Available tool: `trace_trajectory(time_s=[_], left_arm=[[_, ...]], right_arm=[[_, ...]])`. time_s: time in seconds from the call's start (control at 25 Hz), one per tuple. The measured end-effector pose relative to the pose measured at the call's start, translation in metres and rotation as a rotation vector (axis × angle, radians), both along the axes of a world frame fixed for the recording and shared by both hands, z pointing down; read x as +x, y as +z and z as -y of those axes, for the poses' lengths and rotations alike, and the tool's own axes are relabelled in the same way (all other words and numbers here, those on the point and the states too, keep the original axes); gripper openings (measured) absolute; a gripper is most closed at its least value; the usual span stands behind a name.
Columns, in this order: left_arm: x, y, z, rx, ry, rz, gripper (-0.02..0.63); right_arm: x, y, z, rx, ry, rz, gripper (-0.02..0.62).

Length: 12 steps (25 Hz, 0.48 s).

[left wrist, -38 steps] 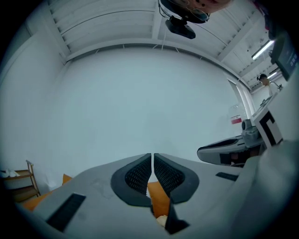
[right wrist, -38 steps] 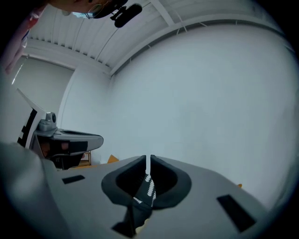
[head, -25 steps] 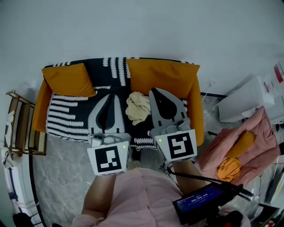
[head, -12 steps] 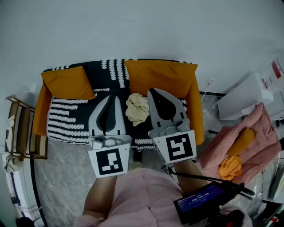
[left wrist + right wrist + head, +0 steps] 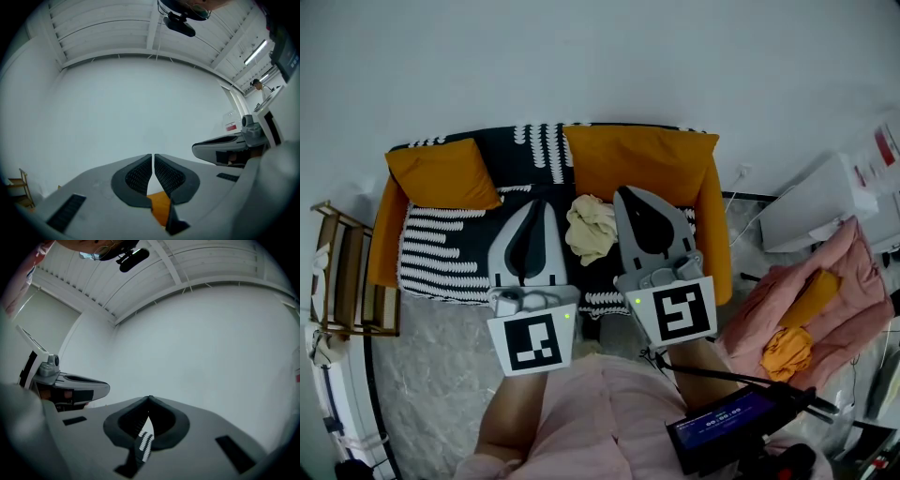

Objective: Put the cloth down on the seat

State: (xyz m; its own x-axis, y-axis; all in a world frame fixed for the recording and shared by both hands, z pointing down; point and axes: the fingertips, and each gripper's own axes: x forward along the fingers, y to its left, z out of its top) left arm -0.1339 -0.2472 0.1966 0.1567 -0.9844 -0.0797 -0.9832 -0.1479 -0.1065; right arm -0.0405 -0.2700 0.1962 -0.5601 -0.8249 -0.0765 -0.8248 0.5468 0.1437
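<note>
While both grippers hang over the sofa, the cream cloth (image 5: pixel 592 228) lies crumpled on the seat (image 5: pixel 441 255), loose between them. It sits at about four o'clock from the left gripper (image 5: pixel 538 205) and seven o'clock from the right gripper (image 5: pixel 624 192). Both have their jaws pressed together on nothing.

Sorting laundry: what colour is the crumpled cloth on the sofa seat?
The cloth is pale cream; head view.
</note>
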Motion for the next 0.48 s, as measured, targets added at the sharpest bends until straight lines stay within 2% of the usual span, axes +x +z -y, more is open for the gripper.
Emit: trace_trajectory(time_s=[0.48], left_arm=[[0.0019, 0.0021, -0.0015, 0.004, 0.009, -0.002, 0.025]], right_arm=[[0.0013, 0.0023, -0.0031, 0.008, 0.007, -0.001, 0.000]])
